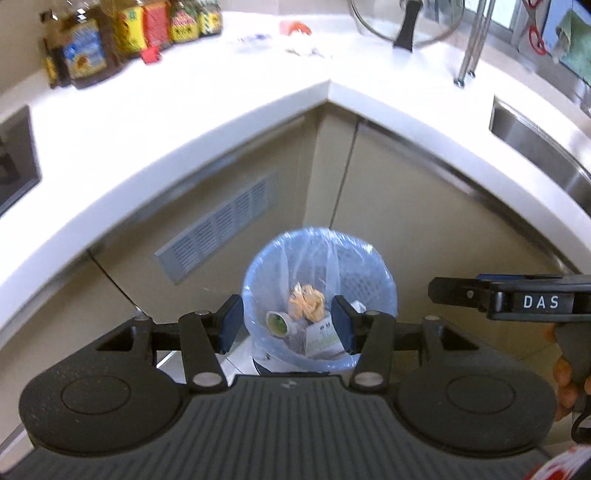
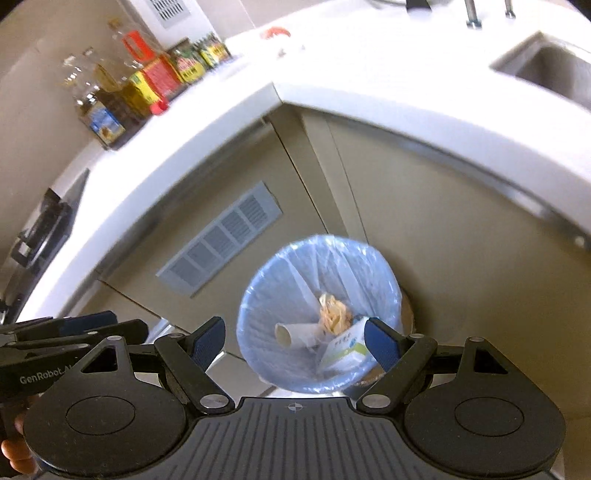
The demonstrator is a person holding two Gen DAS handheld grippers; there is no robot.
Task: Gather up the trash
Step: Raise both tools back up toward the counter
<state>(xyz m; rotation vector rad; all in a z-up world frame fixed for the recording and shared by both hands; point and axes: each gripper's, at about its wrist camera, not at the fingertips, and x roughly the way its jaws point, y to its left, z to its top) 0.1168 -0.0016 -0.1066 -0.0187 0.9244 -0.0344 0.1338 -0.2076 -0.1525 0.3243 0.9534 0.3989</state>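
- At bottom centre of the left wrist view: left gripper [image 1: 286, 325], jaws part-way apart, nothing btwn the pads. Blue pads frame the bin below but don't touch it.
- Bottom centre of the right wrist view: right gripper [image 2: 293, 341], jaws wide, also empty. Its body shows at the right edge of the left view, so the two grippers ride side by side.
- Just past both sets of fingertips, lower centre of each frame: blue trash bin [image 1: 319, 295] w/ clear liner, on the floor in the cabinet corner. Already inside: yellow crumpled wrapper [image 1: 308, 301], paper cup [image 2: 295, 332] lying on its side, small white/green carton [image 2: 343, 352].
- Mid frame: beige cabinet doors, grey vent grille [image 1: 218, 230] left of the bin.
- Far, upper centre of the left view: remaining trash on the white countertop [image 1: 184, 110], namely a crumpled white/clear wrapper [image 1: 308, 48] and a pink-red scrap [image 1: 293, 26] behind it. Both lie up and ahead of the tongs, well apart from them, near the back corner of the counter.
- Far upper left: bottles [image 1: 85, 51] in a row; a red cap [image 1: 151, 55] beside them.
- Judgement: next move = reach over the counter edge to that pile. Wrapper has no clear long axis (blurred). In the left view it sits nearly dead ahead; in the right view it's up and slightly left. Left gripper looks a bit better lined up, but its jaws prob. need to widen first.
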